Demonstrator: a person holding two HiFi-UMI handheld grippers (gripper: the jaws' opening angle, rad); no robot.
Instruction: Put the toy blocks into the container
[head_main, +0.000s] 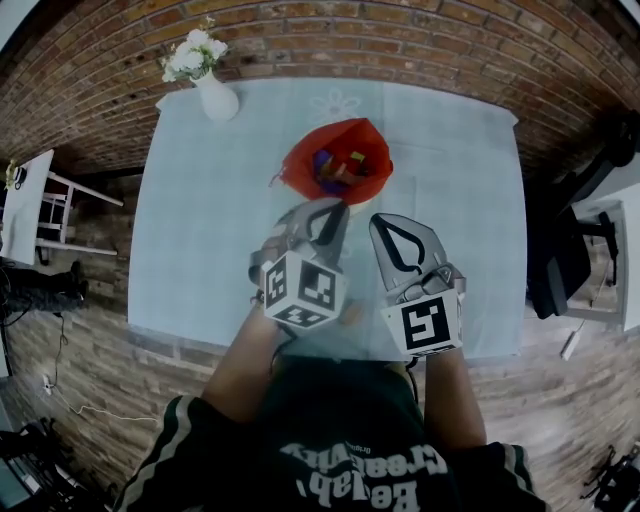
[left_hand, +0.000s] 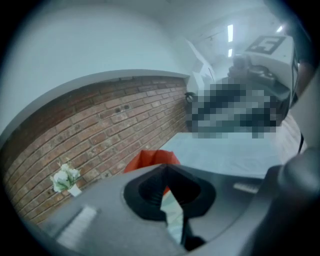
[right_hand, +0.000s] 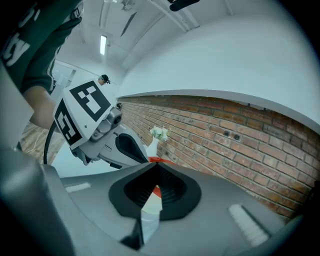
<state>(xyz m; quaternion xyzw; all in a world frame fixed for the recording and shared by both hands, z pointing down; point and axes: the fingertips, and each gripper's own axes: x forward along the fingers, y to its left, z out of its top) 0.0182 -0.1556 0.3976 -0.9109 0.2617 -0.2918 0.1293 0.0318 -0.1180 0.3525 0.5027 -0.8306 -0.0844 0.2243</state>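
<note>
A red container stands mid-table, with several coloured toy blocks inside it. My left gripper hovers just in front of the container, its jaws closed together with nothing between them. My right gripper is beside it to the right, also shut and empty. In the left gripper view the shut jaws point at the red container. From the right gripper view, a sliver of the container shows past the shut jaws, with the left gripper at the left.
The table has a pale blue cloth. A white vase of flowers stands at its far left corner, by the brick wall. A white chair is off the left side and a black chair off the right.
</note>
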